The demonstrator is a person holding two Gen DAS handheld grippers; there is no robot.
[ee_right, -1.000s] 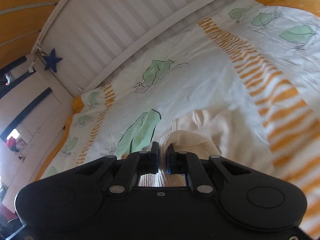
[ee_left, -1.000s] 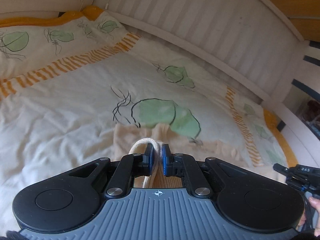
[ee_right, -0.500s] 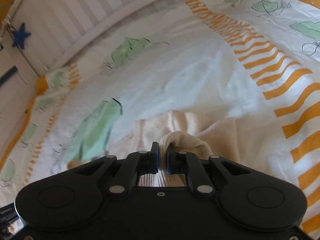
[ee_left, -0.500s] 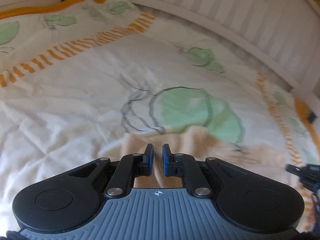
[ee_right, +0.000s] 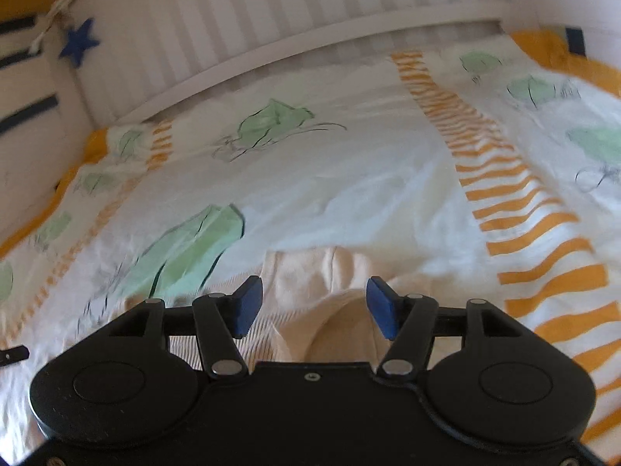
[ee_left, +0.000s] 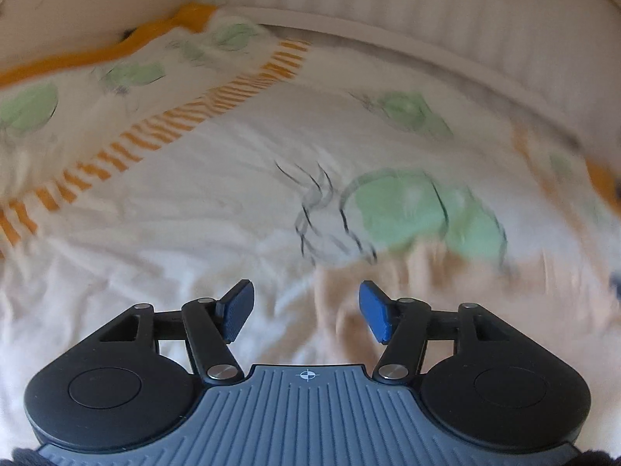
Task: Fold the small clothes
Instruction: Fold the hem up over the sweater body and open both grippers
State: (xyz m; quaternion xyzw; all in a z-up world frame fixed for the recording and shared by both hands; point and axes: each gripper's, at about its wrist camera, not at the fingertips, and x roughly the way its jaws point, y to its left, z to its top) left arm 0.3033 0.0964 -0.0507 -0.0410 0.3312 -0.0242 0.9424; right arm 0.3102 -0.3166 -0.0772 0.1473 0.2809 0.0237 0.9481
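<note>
Cream knitted garment [ee_right: 310, 283] lies on the bed, low in both views and just ahead of each gripper; in the left wrist view it is a blurred peach patch [ee_left: 434, 272] below the big green leaf print. No box or basket shows in either view.

Left gripper [ee_left: 306, 310] has its blue pads spread apart, the jaws having just been opening; the cloth's edge lies under the gap and neither pad presses on it. Right gripper [ee_right: 312, 306] likewise stands spread, its jaws also just opened, with a raised fold of the garment below and between the pads but untouched by them (the fold bulges up toward the camera).

Around the garment there is only the quilt [ee_right: 349, 178], white with green leaves and bands of orange stripes [ee_right: 524, 225], rumpled in soft creases. A white slatted bed rail [ee_right: 252, 11] runs behind it, a blue star [ee_right: 79, 40] hanging at its left end. Nothing stands between either gripper and the cloth.
</note>
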